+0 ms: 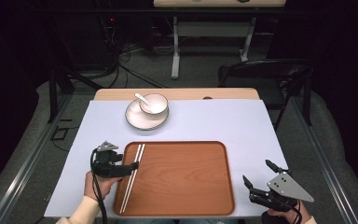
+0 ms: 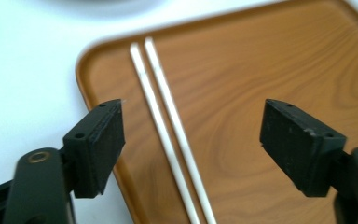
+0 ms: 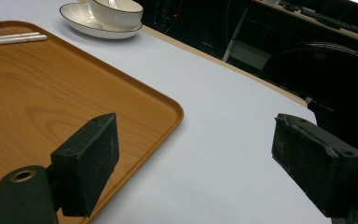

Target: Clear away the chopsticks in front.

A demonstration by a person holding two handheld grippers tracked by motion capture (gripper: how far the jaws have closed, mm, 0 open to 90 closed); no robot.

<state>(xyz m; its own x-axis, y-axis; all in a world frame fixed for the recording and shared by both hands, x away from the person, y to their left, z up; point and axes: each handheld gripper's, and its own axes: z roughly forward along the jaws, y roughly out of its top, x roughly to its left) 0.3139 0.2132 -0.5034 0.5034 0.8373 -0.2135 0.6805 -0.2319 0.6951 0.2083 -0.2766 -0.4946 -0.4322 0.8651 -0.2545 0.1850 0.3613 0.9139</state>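
Chopsticks (image 2: 168, 126) (a white pair, on the tray (image 2: 270, 60)) lie between the left hand-held gripper's (image 2: 191, 140) parted jaws.

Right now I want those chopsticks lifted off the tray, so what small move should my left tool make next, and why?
Probably lower the left tool straight down and then close it. Its jaws stand open on either side of the two white chopsticks, which lie side by side on the tray near its left edge; the jaws seem to hover above them.
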